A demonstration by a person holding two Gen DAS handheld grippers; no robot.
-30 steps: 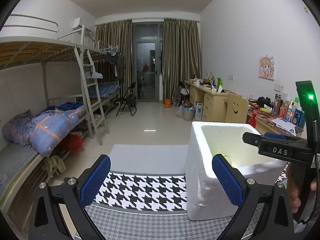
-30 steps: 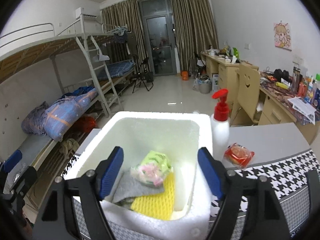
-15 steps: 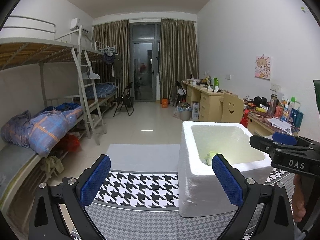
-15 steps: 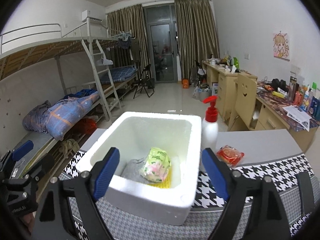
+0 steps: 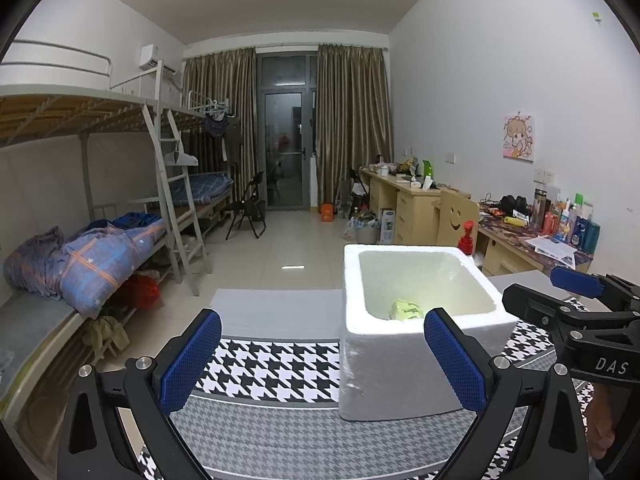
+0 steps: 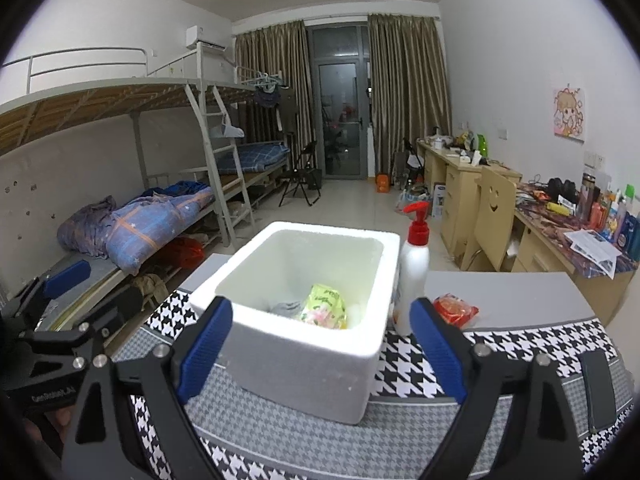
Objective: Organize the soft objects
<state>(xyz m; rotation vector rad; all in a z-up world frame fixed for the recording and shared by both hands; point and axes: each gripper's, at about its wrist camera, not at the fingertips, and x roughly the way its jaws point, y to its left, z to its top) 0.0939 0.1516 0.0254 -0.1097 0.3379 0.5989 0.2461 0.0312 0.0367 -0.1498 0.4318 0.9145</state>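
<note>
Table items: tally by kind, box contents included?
Foam box: 1
Pump bottle: 1
Red packet: 1
Green-and-pink packet, in the box: 1
Grey cloth, in the box: 1
Total: 5. The box wall hides its floor, so more may lie inside.

Grey table (image 6: 516, 296) with houndstooth cloth (image 6: 404, 364), white foam box (image 6: 316, 364), pump bottle (image 6: 414, 276), red packet (image 6: 456, 310)

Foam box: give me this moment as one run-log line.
foam box: green packet, grey cloth inside | left gripper: open, empty | right gripper: opening, empty | outside box: pump bottle, red packet
</note>
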